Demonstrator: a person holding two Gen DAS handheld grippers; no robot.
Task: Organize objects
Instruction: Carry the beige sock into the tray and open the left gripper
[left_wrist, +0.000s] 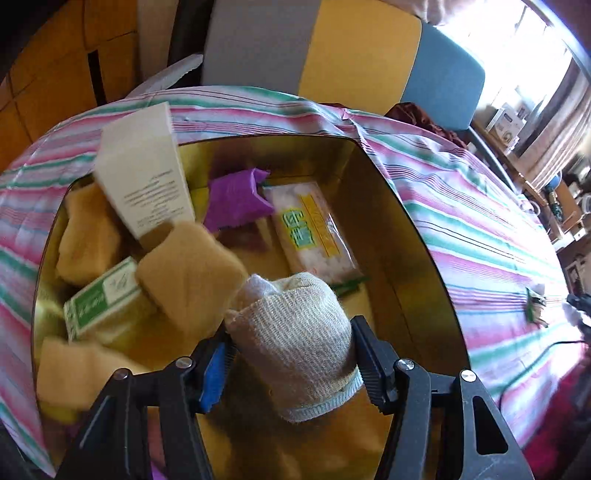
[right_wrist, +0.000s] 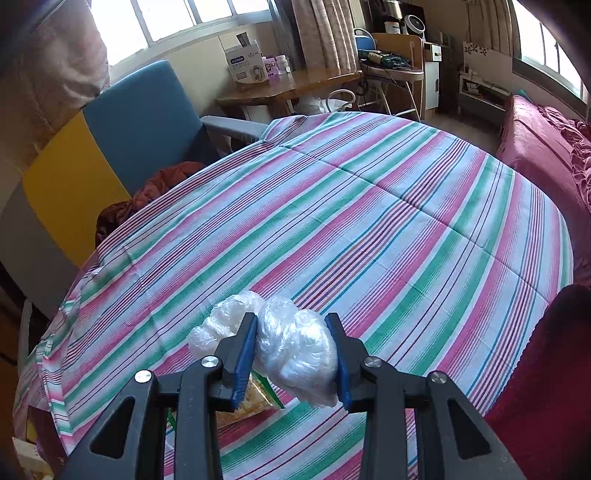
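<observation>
My left gripper (left_wrist: 291, 350) is shut on a rolled beige sock (left_wrist: 295, 332) and hangs over a gold-lined tin (left_wrist: 406, 229). Inside the tin lie several tan sponge-like blocks (left_wrist: 188, 269), a tall white carton (left_wrist: 144, 173), a green and white box (left_wrist: 103, 299), a purple wrapped item (left_wrist: 236, 199) and a clear packet with a yellow label (left_wrist: 314, 229). My right gripper (right_wrist: 295, 354) is shut on a crumpled clear plastic bundle (right_wrist: 295, 354), raised above the striped tablecloth (right_wrist: 369, 221). A yellow snack packet (right_wrist: 255, 402) lies on the cloth under the right gripper.
The tin sits on the striped cloth (left_wrist: 480, 229). A chair with grey, yellow and blue panels (left_wrist: 351, 55) stands behind the table, with dark red fabric (right_wrist: 147, 195) on its seat. A red-covered bed (right_wrist: 539, 147) lies to the right, a wooden desk (right_wrist: 288, 88) at the back.
</observation>
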